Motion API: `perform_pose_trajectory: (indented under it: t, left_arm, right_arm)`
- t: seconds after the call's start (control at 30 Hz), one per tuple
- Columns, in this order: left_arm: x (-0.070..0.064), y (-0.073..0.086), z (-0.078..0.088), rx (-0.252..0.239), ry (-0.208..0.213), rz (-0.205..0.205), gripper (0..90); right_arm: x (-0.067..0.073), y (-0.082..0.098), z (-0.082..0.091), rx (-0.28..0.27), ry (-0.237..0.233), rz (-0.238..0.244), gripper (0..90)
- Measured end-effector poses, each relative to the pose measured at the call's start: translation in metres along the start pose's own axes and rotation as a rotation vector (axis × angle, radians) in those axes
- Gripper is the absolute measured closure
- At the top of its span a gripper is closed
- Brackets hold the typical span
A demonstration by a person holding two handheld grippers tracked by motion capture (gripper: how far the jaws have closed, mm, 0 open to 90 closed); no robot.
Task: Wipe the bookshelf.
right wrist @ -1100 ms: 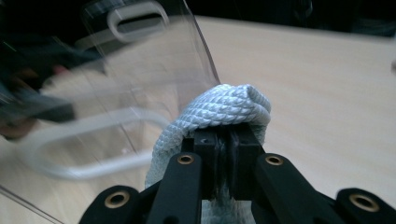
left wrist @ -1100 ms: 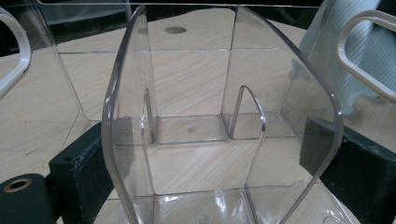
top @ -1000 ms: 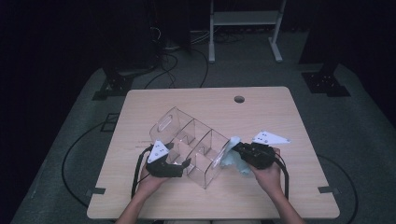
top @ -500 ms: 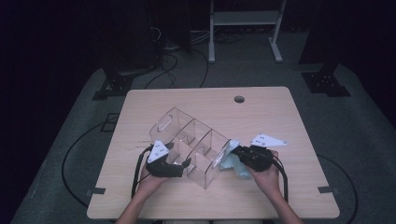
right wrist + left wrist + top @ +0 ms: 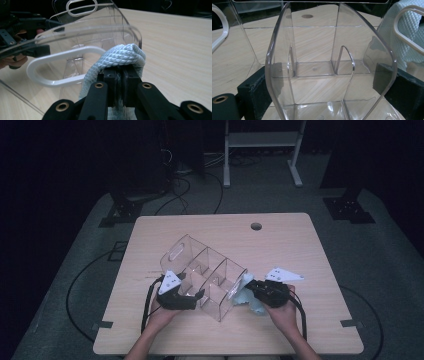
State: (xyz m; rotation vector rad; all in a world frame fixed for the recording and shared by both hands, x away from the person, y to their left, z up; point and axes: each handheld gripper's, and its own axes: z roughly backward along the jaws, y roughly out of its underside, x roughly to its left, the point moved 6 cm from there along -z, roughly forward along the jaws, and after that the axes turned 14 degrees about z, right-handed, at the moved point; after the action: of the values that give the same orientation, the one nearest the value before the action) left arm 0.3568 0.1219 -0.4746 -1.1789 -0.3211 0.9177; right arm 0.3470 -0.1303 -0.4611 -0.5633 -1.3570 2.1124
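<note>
A clear plastic organizer (image 5: 205,270) with dividers and a slotted handle at each end lies tilted on the wooden table (image 5: 300,245). My left gripper (image 5: 197,297) is at its near-left side. In the left gripper view the jaws are clamped on either side of one compartment of the organizer (image 5: 317,50). My right gripper (image 5: 247,292) is shut on a pale blue cloth (image 5: 250,304). It holds the cloth (image 5: 120,56) against the organizer's right end wall (image 5: 100,30), beside the handle slot (image 5: 62,65). The cloth (image 5: 409,32) shows through that wall.
A round cable hole (image 5: 256,226) sits near the table's far edge. Cables trail from both grippers toward the near edge. A white-framed stand (image 5: 260,140) and floor cables lie beyond the table on the dark floor.
The right gripper with the cloth has shifted slightly along the organizer's end wall. The left gripper and the organizer have stayed put.
</note>
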Motion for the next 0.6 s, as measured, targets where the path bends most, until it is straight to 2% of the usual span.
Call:
perform_pose_trajectory:
  t: [0.13, 0.27, 0.43, 0.53, 0.6]
  left_arm:
    - [0.000, 0.000, 0.000, 0.001, 0.001, -0.001, 5.6]
    - [-0.001, 0.000, -0.001, 0.002, -0.005, -0.002, 5.6]
    - [-0.002, -0.001, -0.002, -0.004, -0.016, 0.006, 5.6]
    - [-0.001, -0.001, -0.003, -0.006, -0.023, 0.008, 5.7]
    - [-0.002, -0.002, -0.003, -0.005, -0.026, 0.004, 5.7]
  right_arm:
    - [-0.001, 0.014, -0.008, 0.045, -0.018, -0.021, 83.1]
    - [-0.005, 0.011, -0.007, 0.032, -0.004, -0.022, 83.1]
    - [-0.003, 0.009, -0.005, 0.020, 0.013, -0.021, 83.2]
    - [0.003, 0.004, -0.002, -0.005, 0.011, -0.008, 83.3]
    - [0.012, 0.001, 0.000, -0.010, 0.002, 0.017, 83.2]
